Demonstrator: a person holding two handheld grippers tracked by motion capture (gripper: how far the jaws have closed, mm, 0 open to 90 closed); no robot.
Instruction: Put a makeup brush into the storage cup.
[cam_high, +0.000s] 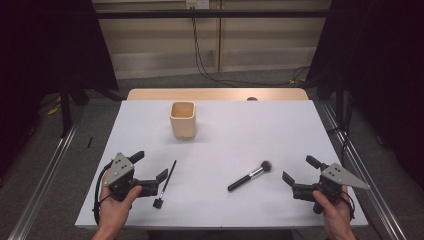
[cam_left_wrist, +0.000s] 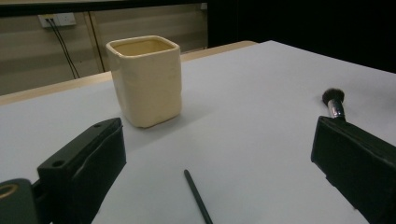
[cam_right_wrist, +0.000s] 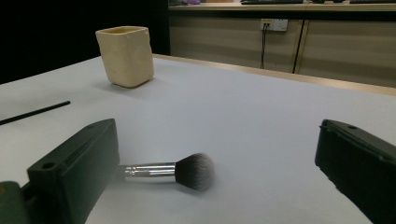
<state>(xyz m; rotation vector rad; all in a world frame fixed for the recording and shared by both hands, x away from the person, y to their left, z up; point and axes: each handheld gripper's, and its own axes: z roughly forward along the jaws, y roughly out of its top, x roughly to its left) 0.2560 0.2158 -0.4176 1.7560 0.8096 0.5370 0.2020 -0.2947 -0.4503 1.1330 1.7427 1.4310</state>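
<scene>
White table (cam_high: 280, 125), wooden strip along its far edge, dark curtains either side, beige wall panels and hanging cables behind.

Left hand-held gripper (cam_high: 150, 169): held low over the near left part of the table, jaws spread wide, nothing between them. A thin black brush (cam_high: 167, 183) lies on the table just beside its inner jaw, small square head toward the person, handle pointing away toward the cup. In the left gripper view the handle tip (cam_left_wrist: 198, 196) lies on the table between the two jaws, apart from both.

Right hand-held gripper (cam_high: 299, 169): held low over the near right part, jaws likewise spread, holding nothing. A powder brush (cam_high: 250, 176) (black handle, silver ferrule, dark fluffy head) lies flat on the table just ahead of it, on the side toward the left gripper, head end angled away from the person. In the right gripper view the powder brush's head (cam_right_wrist: 196, 171) lies between the jaws, its ferrule running behind the left jaw; contact with that jaw cannot be told.

Cream square cup (cam_high: 182, 119): upright, open top, well ahead of both grippers, nearer the left one's line. Stands apart from both brushes.
</scene>
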